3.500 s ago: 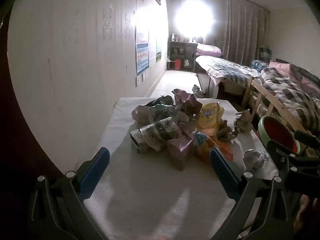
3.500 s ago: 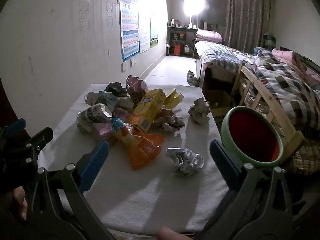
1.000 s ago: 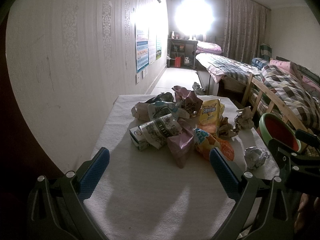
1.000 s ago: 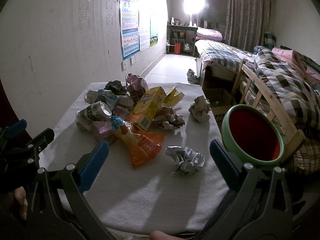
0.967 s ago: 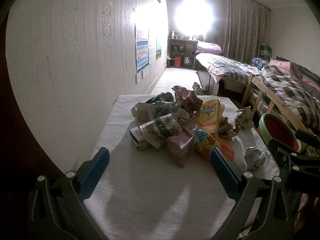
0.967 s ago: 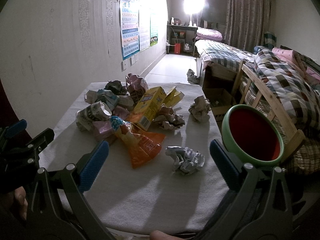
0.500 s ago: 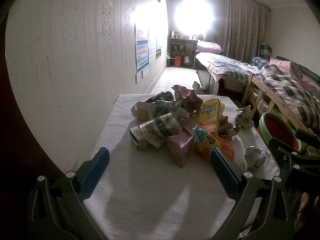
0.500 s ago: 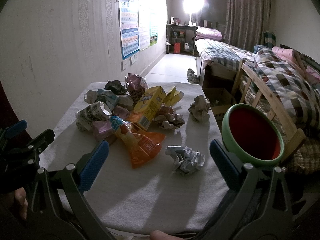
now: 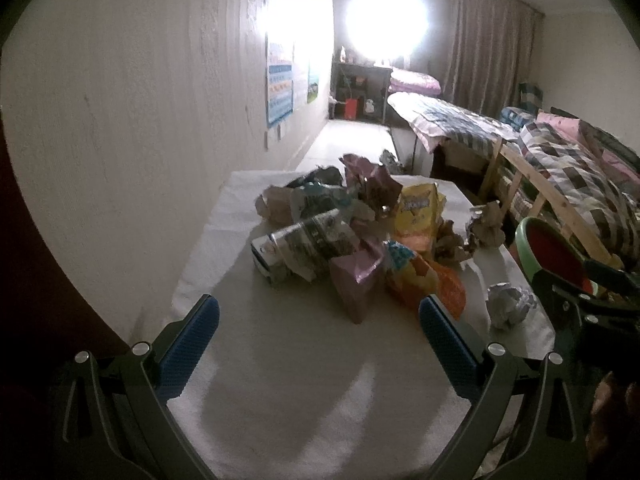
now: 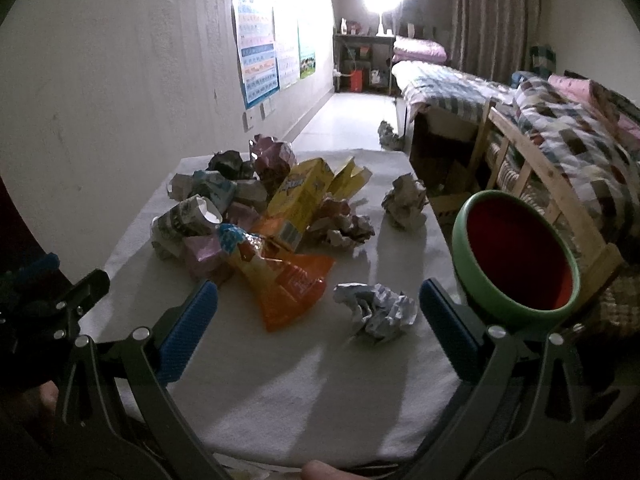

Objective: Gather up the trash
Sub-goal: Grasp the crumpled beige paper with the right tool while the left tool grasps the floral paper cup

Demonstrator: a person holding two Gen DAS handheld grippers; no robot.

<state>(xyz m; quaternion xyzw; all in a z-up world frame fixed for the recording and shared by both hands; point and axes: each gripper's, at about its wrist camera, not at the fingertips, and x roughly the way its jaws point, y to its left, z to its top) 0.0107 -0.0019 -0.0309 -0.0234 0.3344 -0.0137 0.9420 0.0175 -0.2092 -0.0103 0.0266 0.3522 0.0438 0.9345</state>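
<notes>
A pile of trash (image 9: 340, 236) lies on a white-clothed table (image 9: 304, 364): crushed cartons, a yellow box (image 10: 300, 196), an orange snack bag (image 10: 288, 284) and a pink carton (image 9: 356, 280). A white crumpled paper ball (image 10: 376, 312) lies near the right gripper; a second paper ball (image 10: 404, 200) lies farther back. A green bin with a red inside (image 10: 516, 256) stands at the table's right edge. My left gripper (image 9: 316, 320) is open and empty before the pile. My right gripper (image 10: 316, 304) is open and empty, its fingers either side of the orange bag and white ball.
A wall with posters (image 10: 260, 68) runs along the left. A bed with a wooden rail (image 10: 540, 176) stands to the right of the table. A bright lamp (image 9: 384, 20) glares at the far end of the room. The right gripper's body (image 9: 588, 292) shows in the left view.
Both views have shifted only slightly; the trash, the bin and the open grippers stay as they were.
</notes>
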